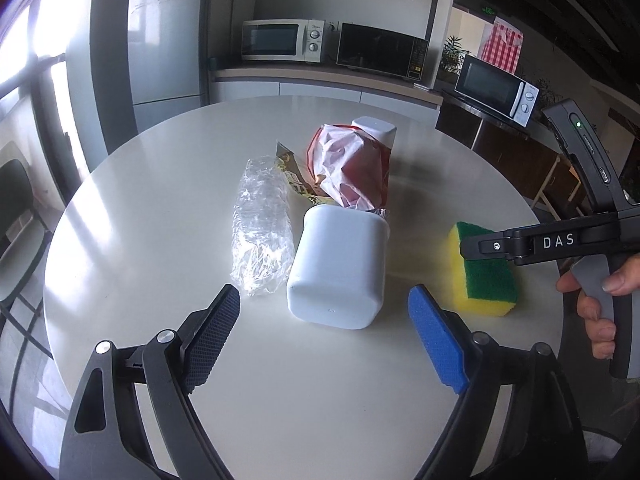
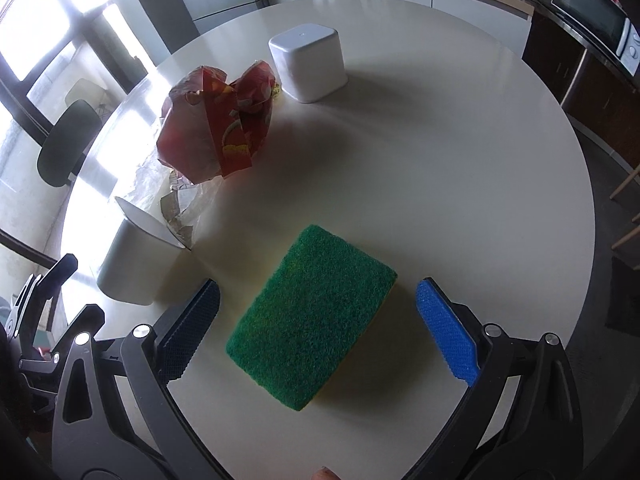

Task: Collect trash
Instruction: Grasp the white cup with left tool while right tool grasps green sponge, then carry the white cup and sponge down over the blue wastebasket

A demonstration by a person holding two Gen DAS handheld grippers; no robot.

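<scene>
On a round white table [image 1: 160, 208] lie a crushed clear plastic bottle [image 1: 262, 232], a crumpled red snack wrapper [image 1: 352, 168] and a yellow-printed wrapper [image 1: 294, 180]. A white bin [image 1: 338, 268] lies on its side, mouth toward the wrappers. My left gripper [image 1: 324, 324] is open just in front of the bin's base. My right gripper [image 2: 318, 312] is open above a green-and-yellow sponge [image 2: 312, 312], which lies between its fingers. The red wrapper [image 2: 216, 128] and the tipped bin [image 2: 134, 264] also show in the right wrist view.
A second white container [image 2: 308, 64] stands upside down at the table's far side. The sponge [image 1: 484, 276] lies right of the tipped bin. A dark chair [image 2: 66, 144] stands beyond the table's left edge. Microwaves [image 1: 280, 40] sit on a counter behind.
</scene>
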